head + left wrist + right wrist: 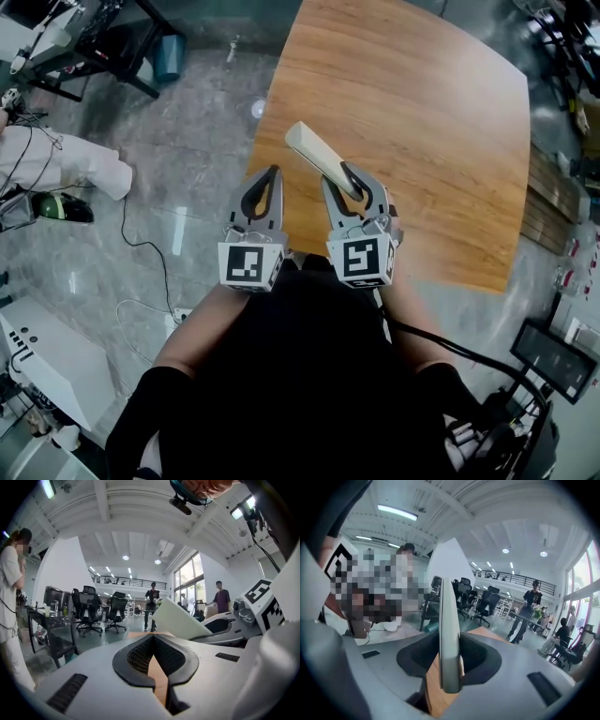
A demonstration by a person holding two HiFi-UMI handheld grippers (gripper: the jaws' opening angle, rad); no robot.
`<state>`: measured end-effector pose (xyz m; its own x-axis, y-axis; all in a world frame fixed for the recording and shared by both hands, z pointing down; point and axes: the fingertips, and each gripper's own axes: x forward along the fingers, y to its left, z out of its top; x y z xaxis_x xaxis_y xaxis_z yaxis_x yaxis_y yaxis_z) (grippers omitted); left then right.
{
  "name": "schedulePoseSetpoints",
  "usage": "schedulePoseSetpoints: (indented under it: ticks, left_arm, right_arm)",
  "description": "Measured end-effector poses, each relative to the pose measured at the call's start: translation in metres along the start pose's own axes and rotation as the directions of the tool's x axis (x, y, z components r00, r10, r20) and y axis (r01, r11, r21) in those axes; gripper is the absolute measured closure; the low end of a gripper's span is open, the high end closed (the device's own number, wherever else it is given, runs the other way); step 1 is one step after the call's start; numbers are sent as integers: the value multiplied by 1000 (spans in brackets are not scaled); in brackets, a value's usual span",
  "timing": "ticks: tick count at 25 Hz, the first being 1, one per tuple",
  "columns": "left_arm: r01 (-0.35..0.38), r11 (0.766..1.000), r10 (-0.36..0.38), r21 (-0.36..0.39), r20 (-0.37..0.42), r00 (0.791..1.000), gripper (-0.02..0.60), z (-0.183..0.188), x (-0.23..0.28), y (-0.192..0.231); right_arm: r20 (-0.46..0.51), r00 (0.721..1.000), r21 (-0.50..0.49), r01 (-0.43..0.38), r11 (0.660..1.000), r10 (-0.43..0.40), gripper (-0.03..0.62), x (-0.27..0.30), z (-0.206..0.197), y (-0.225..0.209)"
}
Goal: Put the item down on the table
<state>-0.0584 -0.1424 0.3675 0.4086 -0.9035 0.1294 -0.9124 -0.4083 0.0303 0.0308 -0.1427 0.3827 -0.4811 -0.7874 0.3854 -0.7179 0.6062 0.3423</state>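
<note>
A flat cream slab [317, 153] sticks up and to the left out of my right gripper [353, 190], which is shut on its lower end above the near edge of the wooden table [422, 112]. In the right gripper view the slab [449, 620] stands edge-on between the dark pads [480, 656], which press on it from both sides. My left gripper [266, 192] hovers just left of it, shut with nothing in it, its tips meeting [153, 638]. From the left gripper view the slab [180, 620] shows to the right.
The table's left edge runs just beside the left gripper, with grey floor beyond. A person in white [66, 159] stands at the left amid cables. A black desk frame [112, 47] is at the top left, and white equipment [47, 356] sits at the lower left.
</note>
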Motion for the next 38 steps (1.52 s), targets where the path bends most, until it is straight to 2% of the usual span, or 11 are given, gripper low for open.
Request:
schedulePoseSetpoints:
  ticks: [5, 8, 17, 23, 28, 33, 38]
  left_arm:
    - [14, 1000, -14, 1, 28, 1000, 578, 20, -5, -12]
    - [20, 1000, -21, 15, 44, 999, 578, 26, -8, -11]
    - [27, 999, -27, 23, 10, 1000, 578, 12, -1, -15]
    - [31, 1000, -31, 0, -26, 999, 578, -7, 16, -13]
    - [17, 1000, -19, -20, -60, 998, 578, -25, 30, -10]
    - [0, 999, -3, -34, -92, 996, 578, -42, 43, -1]
    - [-16, 999, 10, -47, -131, 991, 578, -59, 45, 10]
  right_arm:
    - [94, 995, 10, 34, 999, -35, 453, -32, 34, -5]
    - [118, 992, 21, 41, 999, -43, 453, -42, 45, -3]
    - [106, 993, 59, 37, 998, -43, 453, -35, 32, -9]
    - [16, 1000, 97, 19, 995, -21, 453, 0, -6, -9]
    - [-94, 995, 95, -24, 995, 32, 453, 41, -53, -3]
    - [-224, 972, 31, -69, 997, 74, 453, 84, -111, 7]
    - [-359, 928, -41, -127, 991, 104, 453, 121, -166, 24]
